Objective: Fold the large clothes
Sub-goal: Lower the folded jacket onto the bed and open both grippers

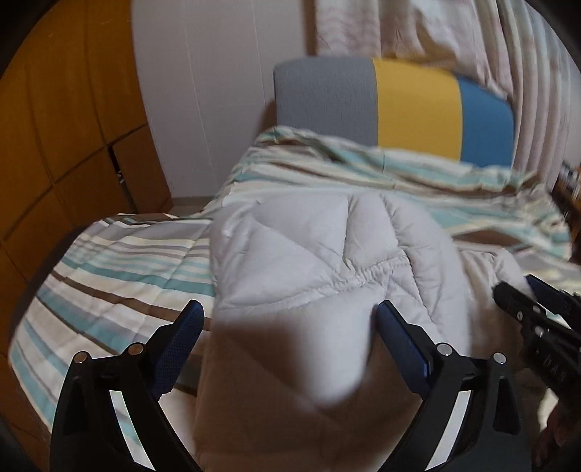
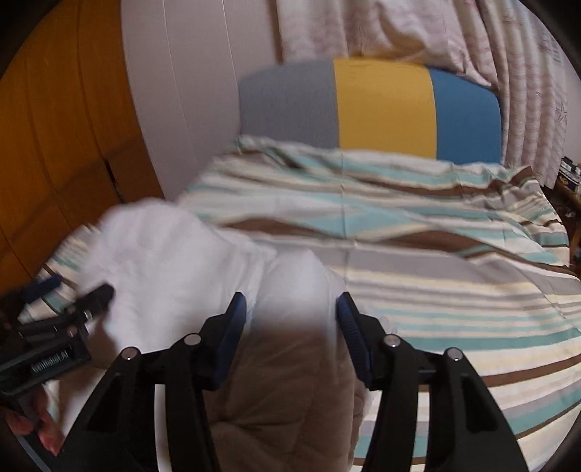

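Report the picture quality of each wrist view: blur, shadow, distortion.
Left wrist view: fisheye bends the wooden wardrobe; white quilted jacket is fairly sharp at mid-distance, shadowed and soft near the lens. Right wrist view: jacket overexposed and smeared; left hand-held gripper blurred; striped bedspread sharper.

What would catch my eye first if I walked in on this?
Probably the puffy white quilted jacket lying in the middle of the bed, on a striped teal, brown and cream bedspread. Behind it stands a headboard in grey, yellow and blue blocks, under pale patterned curtains.
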